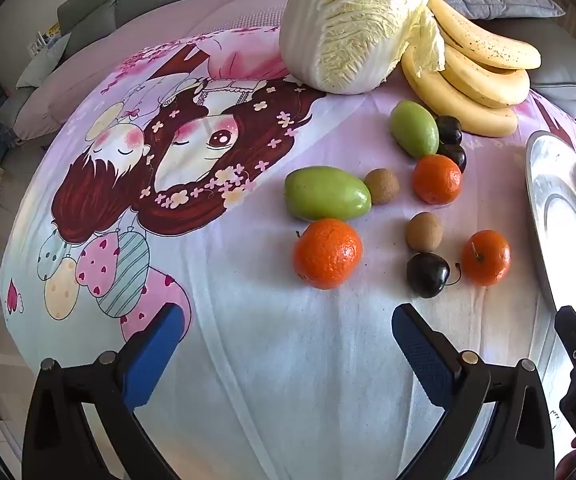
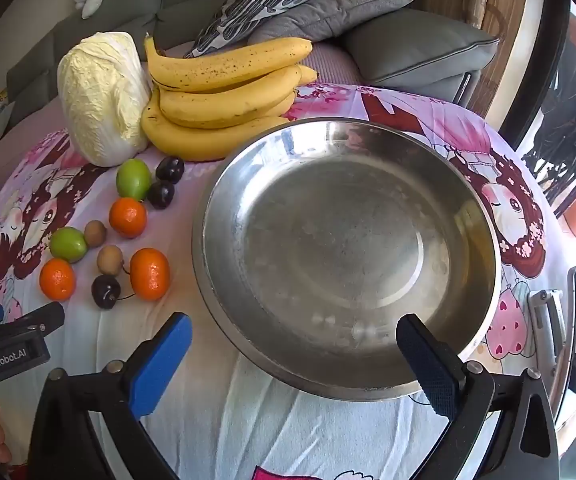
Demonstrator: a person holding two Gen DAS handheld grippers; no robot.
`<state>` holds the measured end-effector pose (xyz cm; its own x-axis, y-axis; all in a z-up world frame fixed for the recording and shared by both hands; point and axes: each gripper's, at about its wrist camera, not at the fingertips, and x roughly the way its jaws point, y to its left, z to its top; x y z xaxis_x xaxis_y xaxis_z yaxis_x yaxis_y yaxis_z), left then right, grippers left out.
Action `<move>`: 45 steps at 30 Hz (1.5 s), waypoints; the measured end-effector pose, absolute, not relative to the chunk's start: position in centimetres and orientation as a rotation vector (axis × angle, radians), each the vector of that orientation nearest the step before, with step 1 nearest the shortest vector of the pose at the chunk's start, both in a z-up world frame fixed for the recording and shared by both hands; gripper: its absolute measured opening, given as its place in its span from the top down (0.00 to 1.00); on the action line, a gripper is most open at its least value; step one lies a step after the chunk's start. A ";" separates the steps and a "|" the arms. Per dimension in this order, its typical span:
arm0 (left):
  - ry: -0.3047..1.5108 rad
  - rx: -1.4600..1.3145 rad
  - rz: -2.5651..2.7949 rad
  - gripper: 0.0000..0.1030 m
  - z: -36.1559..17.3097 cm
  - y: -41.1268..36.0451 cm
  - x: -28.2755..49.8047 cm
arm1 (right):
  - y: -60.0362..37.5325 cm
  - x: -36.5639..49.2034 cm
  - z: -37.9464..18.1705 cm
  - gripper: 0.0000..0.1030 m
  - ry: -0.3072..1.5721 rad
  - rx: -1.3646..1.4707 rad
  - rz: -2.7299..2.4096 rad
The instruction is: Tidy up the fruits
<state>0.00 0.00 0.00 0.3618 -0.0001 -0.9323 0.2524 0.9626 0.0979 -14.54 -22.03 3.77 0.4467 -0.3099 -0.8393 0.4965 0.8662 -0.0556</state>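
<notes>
Loose fruit lies on a cartoon-print cloth: three oranges, the nearest (image 1: 326, 253) (image 2: 57, 279), two green fruits (image 1: 326, 193) (image 2: 67, 244), two small brown kiwis (image 1: 424, 231) (image 2: 109, 259), dark cherries (image 1: 428, 274) (image 2: 105, 291), and a banana bunch (image 1: 476, 76) (image 2: 223, 96). An empty steel bowl (image 2: 352, 376) (image 1: 544, 216) stands right of the fruit. My left gripper (image 1: 288, 332) is open and empty, just short of the nearest orange. My right gripper (image 2: 294, 340) is open and empty over the bowl's near rim.
A napa cabbage (image 1: 352, 20) (image 2: 101, 96) stands at the back beside the bananas. Grey cushions (image 2: 420, 52) and a sofa lie behind the table. The left gripper's body (image 2: 7, 344) shows at the right wrist view's left edge.
</notes>
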 end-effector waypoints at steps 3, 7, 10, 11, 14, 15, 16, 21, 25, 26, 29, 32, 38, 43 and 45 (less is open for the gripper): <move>1.193 0.240 -0.160 0.00 -0.1 0.0 0.1 | -22.1 -14.7 3.8 0.00 0.990 0.208 -0.505; 1.197 0.245 -0.151 0.00 0.3 -0.8 0.4 | -22.1 -14.8 3.8 0.00 0.989 0.211 -0.505; 1.198 0.245 -0.143 0.00 0.4 -1.3 0.7 | -22.4 -15.0 3.7 0.00 0.991 0.215 -0.504; 1.199 0.245 -0.143 0.00 0.4 -1.4 0.8 | -22.4 -14.9 3.7 0.00 0.992 0.215 -0.503; 1.184 0.251 -0.161 0.00 0.5 -0.9 0.0 | -22.6 -14.9 3.7 0.00 0.993 0.220 -0.504; 1.185 0.252 -0.162 0.00 0.5 -1.0 0.0 | -22.7 -14.8 3.6 0.00 0.995 0.220 -0.504; 1.185 0.253 -0.164 0.00 0.5 -1.0 0.0 | -22.6 -14.7 3.5 0.00 0.995 0.221 -0.508; 1.184 0.257 -0.175 0.00 0.6 -1.0 -0.2 | -22.5 -14.5 3.4 0.00 0.995 0.222 -0.511; 1.184 0.257 -0.181 0.00 0.6 -0.9 -0.3 | -22.5 -14.5 3.3 0.00 0.999 0.221 -0.512; 1.183 0.260 -0.187 0.00 0.5 -0.7 -0.4 | -22.5 -14.5 3.3 0.00 1.001 0.221 -0.513; 1.183 0.260 -0.189 0.00 0.5 -0.7 -0.3 | -22.5 -14.4 3.3 0.00 1.006 0.219 -0.513; 1.184 0.262 -0.190 0.00 0.4 -0.7 -0.3 | -22.5 -14.4 3.2 0.00 1.011 0.217 -0.512; 1.184 0.265 -0.191 0.00 0.3 -0.7 -0.4 | -22.5 -14.3 3.1 0.00 1.021 0.215 -0.513; 1.182 0.268 -0.196 0.00 0.2 -0.7 -0.4 | -22.5 -14.3 3.1 0.00 1.022 0.214 -0.514; 1.181 0.268 -0.196 0.00 0.2 -0.7 -0.4 | -22.5 -14.2 3.1 0.00 1.024 0.213 -0.514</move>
